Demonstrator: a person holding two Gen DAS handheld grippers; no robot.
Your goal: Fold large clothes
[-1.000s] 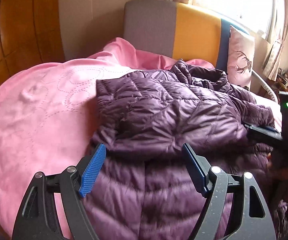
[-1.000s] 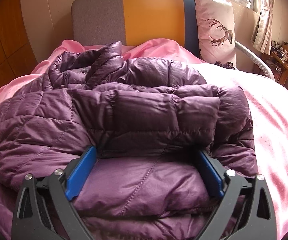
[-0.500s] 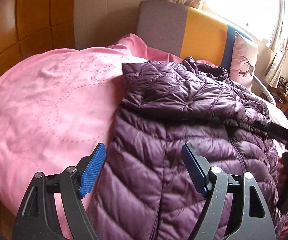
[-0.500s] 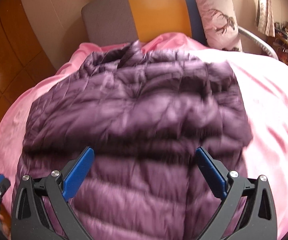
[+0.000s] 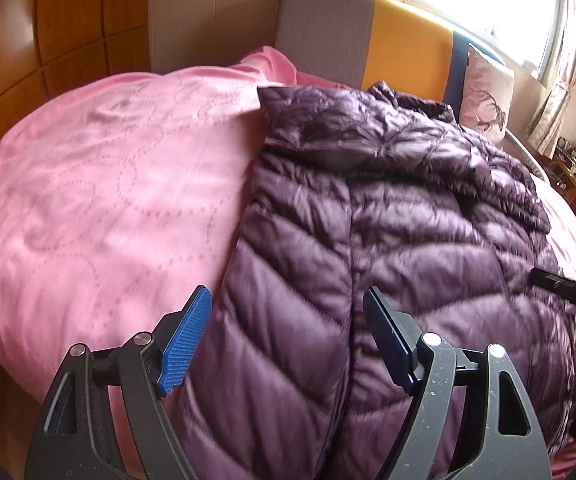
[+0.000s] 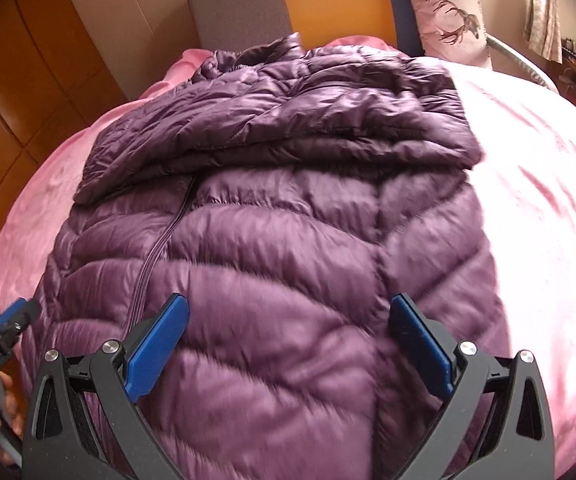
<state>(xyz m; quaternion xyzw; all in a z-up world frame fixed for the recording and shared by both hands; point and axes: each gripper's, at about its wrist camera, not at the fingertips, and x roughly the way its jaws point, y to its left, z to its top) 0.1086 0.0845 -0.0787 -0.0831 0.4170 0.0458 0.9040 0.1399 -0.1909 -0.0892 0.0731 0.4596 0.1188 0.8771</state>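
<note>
Both tongs pulled back toward the jacket's hem; the folded upper part now lies farther off.

The purple jacket (image 6: 271, 240) lies lengthwise on the pink bedspread (image 5: 99, 200), sleeves folded across the chest at 12 o'clock, hem at 6. The left tongs (image 5: 288, 344) hang over the jacket's left edge, jaws wide apart and empty; the right tongs (image 6: 288, 344) hover over the lower body, jaws likewise apart, holding nothing. Both point steeply down. Risks, as I judge them: slick puffy fabric may slip from a shallow pinch; uneven lifting at the hem could skew the fold; dragging could undo the sleeves or bunch the bedspread.
</note>
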